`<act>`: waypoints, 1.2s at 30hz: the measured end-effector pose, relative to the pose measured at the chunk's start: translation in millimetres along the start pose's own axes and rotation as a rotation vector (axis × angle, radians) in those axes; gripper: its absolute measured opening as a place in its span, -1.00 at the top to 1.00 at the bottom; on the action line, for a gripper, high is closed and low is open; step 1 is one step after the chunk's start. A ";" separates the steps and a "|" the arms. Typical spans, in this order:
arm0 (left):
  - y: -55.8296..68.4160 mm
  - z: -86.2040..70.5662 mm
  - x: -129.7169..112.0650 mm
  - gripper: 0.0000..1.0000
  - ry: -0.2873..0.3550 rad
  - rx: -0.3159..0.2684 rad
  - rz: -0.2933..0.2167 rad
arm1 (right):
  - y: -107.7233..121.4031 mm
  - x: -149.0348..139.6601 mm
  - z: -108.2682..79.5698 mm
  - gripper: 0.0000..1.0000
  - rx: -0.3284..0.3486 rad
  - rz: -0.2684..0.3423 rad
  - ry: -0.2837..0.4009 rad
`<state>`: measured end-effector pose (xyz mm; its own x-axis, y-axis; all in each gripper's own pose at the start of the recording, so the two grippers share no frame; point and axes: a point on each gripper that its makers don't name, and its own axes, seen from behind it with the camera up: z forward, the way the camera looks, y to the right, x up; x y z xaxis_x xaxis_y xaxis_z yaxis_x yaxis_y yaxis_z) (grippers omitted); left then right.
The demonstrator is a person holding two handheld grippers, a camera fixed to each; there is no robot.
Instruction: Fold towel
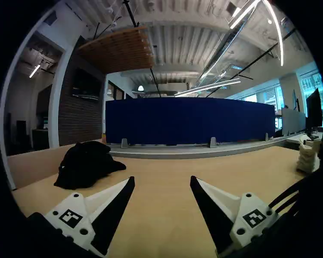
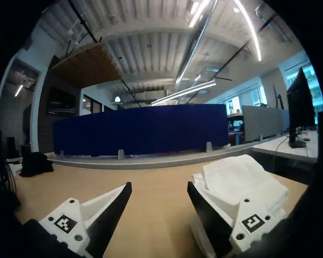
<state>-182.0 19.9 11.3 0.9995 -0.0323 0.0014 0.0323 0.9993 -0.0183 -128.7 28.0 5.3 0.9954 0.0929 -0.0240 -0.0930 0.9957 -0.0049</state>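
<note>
Office interior with a pale wooden table (image 1: pixel 170 172) backed by a long blue partition (image 1: pixel 187 122) under strip lights. Left gripper view: the left gripper (image 1: pixel 162 178) sits low over bare tabletop, fingers spread wide, nothing between them; a crumpled black cloth (image 1: pixel 86 163) lies on the table to the left, and a white folded towel stack (image 1: pixel 307 158) sits at the far right edge. Right gripper view: the right gripper (image 2: pixel 159 184) is likewise spread wide and holds nothing. The towel stack (image 2: pixel 243 178) lies just beside its right-hand finger, its near edge passing behind that finger — contact cannot be told. A dark monitor (image 2: pixel 300 107) stands on the neighbouring desk.
</note>
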 end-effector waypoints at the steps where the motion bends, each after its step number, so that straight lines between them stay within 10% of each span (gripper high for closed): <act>1: -0.1 -0.1 -0.2 -0.91 0.000 0.000 0.000 | -0.7 -1.0 -0.1 -1.00 0.001 -0.007 -0.002; 36: -0.2 -0.7 -0.6 -0.91 0.000 0.000 0.000 | -6.5 -5.7 0.5 -1.00 0.000 -0.068 -0.021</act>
<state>-182.6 19.7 10.6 0.9995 -0.0327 0.0012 0.0327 0.9993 -0.0184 -133.8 20.9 6.0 0.9997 0.0253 -0.0028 -0.0254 0.9997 -0.0056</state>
